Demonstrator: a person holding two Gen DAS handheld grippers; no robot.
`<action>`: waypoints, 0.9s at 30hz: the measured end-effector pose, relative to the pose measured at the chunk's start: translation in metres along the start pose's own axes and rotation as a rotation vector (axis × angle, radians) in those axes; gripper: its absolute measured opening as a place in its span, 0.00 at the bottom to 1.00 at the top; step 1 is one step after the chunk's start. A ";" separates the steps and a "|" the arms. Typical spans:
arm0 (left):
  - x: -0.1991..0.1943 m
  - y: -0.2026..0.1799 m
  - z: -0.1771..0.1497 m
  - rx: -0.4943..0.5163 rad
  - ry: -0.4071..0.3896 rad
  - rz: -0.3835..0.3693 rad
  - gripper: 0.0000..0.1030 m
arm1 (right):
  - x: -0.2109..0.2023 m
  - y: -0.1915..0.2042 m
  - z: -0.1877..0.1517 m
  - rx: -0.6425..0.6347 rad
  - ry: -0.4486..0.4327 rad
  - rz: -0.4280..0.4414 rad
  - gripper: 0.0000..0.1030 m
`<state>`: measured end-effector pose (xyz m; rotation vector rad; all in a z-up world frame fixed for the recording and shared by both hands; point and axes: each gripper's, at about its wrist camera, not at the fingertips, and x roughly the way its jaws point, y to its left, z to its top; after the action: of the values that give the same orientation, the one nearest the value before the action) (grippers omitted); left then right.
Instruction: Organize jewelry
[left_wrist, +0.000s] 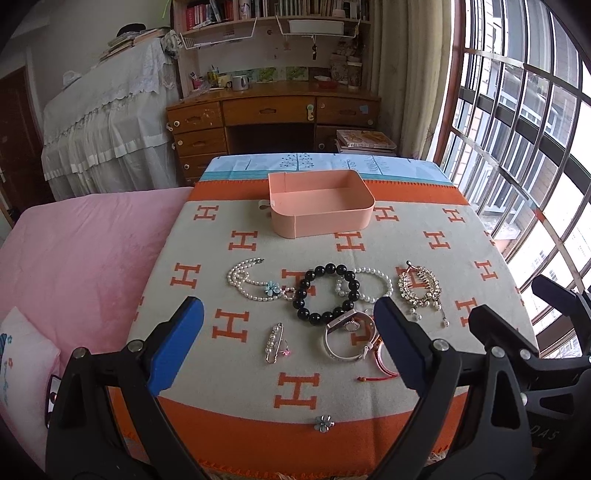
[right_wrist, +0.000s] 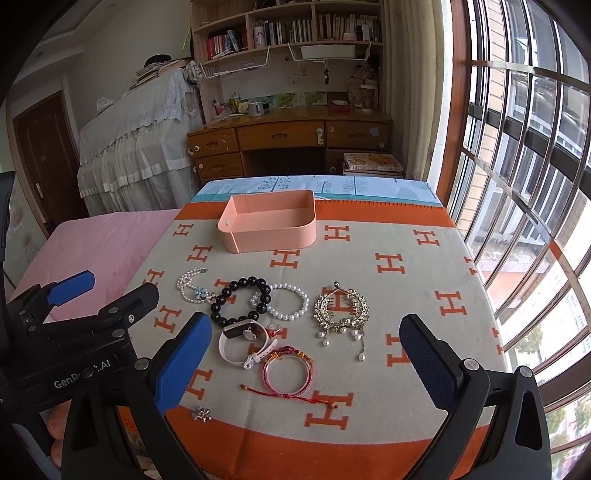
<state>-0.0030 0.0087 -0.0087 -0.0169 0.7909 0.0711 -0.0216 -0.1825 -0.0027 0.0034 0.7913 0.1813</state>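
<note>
1. Judging progress: nothing is sorted yet. The pink box (left_wrist: 320, 202) sits at the far middle of the blanket (left_wrist: 424, 254), and its inside looks bare from both views.
2. Lying loose on the blanket, nearer than the box, from left to right:
   - pearl strand with a blue flower (left_wrist: 255, 282), far left;
   - black bead bracelet (left_wrist: 325, 293), overlapping the flower strand's end on its left and a white pearl bracelet (right_wrist: 290, 301) on its right;
   - gold rhinestone comb with pearl drops (right_wrist: 341, 308), right end of the row.
3. Nearer row: a pearl pin (left_wrist: 274, 342) with a small pink ring just beside it; a white watch (right_wrist: 245, 339); a pink bangle (right_wrist: 288, 373) touching the watch strap, with a red cord (right_wrist: 291, 396) just in front of it. A small flower brooch (left_wrist: 324, 423) lies alone on the near orange border.
4. All pieces remain to be moved, as I judge it.
5. Left gripper (left_wrist: 290, 345): held low over the near edge, tongs spread wide, nothing between them; the pin and the watch lie between its pads in its own view.
6. Right gripper (right_wrist: 306, 363): beside the left one, to its right, likewise spread wide and holding nothing, framing the watch, bangle and comb.
7. Neither tool touches any jewelry.
</note>
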 end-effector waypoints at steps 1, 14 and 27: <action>0.000 0.001 0.000 -0.001 0.002 0.000 0.89 | 0.001 -0.001 0.000 0.000 0.002 0.002 1.00; 0.005 0.001 -0.002 -0.001 0.006 -0.003 0.89 | 0.010 -0.002 -0.002 0.000 0.013 0.013 1.00; 0.013 0.003 -0.007 -0.008 0.018 -0.006 0.90 | 0.012 -0.001 -0.003 -0.002 0.018 0.012 1.00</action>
<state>0.0014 0.0118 -0.0230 -0.0271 0.8090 0.0685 -0.0151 -0.1819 -0.0139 0.0043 0.8088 0.1938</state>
